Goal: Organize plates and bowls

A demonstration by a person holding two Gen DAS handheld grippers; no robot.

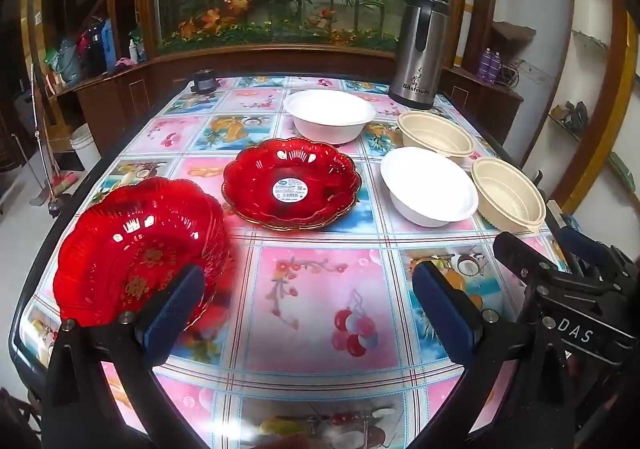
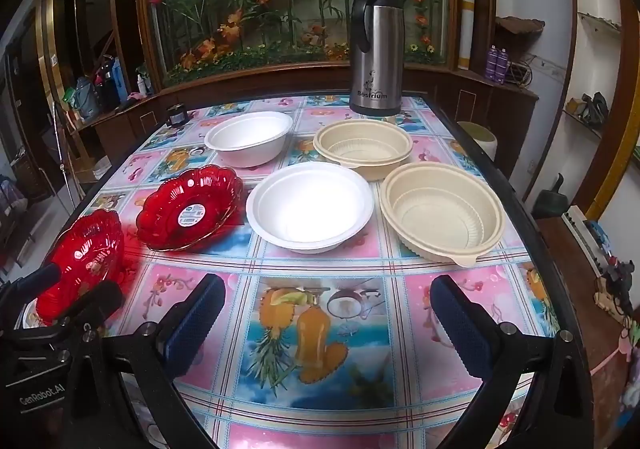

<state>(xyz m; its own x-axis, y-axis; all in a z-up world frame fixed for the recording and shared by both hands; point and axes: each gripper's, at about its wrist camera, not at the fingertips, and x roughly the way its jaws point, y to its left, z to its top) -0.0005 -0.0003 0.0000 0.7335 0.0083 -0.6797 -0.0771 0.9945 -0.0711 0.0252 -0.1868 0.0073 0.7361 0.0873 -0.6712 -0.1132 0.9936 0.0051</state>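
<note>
Flask (image 2: 375, 53): steel, marked "Bestrium", at table's far edge.
Far red plate (image 1: 291, 182): white barcode sticker at centre.
Near red plate (image 1: 138, 249): gold characters, unreadable.
Bowls: two white (image 2: 310, 205), two cream (image 2: 442, 211), mid-table, right side.
Left gripper (image 1: 308, 313): jaws wide, empty.
Right gripper (image 2: 328, 325): jaws wide, empty.

"Bestrium" on the steel flask (image 2: 375, 53); "GenRobot.AI" on left tongs (image 2: 42, 395).
</note>
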